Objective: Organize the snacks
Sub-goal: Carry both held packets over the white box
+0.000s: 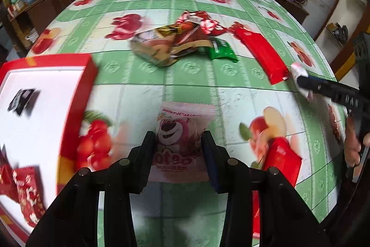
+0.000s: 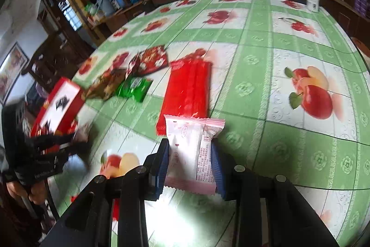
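Your left tool [image 1: 179, 149] gripped a pink bear packet [image 1: 182, 131] between its pads, above the counter [image 1: 231, 85] beside the red box [image 1: 76, 108]. Your right tool [image 2: 190, 163] clenched a pale pink packet [image 2: 192, 149], just before the long red pack [image 2: 187, 89].

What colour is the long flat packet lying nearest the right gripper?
The long packet is plain bright red; the right wrist view shows it best.
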Tool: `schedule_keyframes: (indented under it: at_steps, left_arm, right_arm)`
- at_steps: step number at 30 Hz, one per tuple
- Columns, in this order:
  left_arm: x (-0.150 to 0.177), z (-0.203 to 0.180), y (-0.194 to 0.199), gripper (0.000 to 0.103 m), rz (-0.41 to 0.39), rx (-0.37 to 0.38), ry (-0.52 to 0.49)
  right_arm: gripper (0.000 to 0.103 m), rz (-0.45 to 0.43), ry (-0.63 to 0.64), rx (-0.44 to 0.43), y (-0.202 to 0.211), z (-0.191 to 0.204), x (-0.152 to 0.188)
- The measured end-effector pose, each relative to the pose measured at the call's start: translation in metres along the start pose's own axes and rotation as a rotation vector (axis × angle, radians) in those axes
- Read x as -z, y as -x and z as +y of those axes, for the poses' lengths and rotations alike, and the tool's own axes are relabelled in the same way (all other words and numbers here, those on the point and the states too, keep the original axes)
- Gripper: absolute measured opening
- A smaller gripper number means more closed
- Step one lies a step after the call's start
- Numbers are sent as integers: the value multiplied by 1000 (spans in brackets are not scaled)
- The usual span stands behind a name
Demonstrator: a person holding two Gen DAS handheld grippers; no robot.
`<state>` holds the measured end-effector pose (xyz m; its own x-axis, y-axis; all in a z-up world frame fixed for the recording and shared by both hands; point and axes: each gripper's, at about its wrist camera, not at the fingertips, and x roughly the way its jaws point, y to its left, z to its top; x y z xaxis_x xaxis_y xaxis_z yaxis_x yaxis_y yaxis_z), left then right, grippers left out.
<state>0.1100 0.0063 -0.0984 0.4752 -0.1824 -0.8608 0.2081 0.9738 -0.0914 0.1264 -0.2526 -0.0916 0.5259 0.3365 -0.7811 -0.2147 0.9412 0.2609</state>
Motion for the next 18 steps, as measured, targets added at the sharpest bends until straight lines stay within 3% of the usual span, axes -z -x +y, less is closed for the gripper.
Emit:
schedule_keyframes:
  at_steps: [8, 18]
  left_arm:
    - [11, 18, 20, 39, -24, -2, 47]
    - [14, 15, 56, 39, -95, 13, 45]
  right_arm:
    - [36, -89, -114, 23, 13, -25, -8]
    - [36, -133, -247, 45, 21, -49, -11]
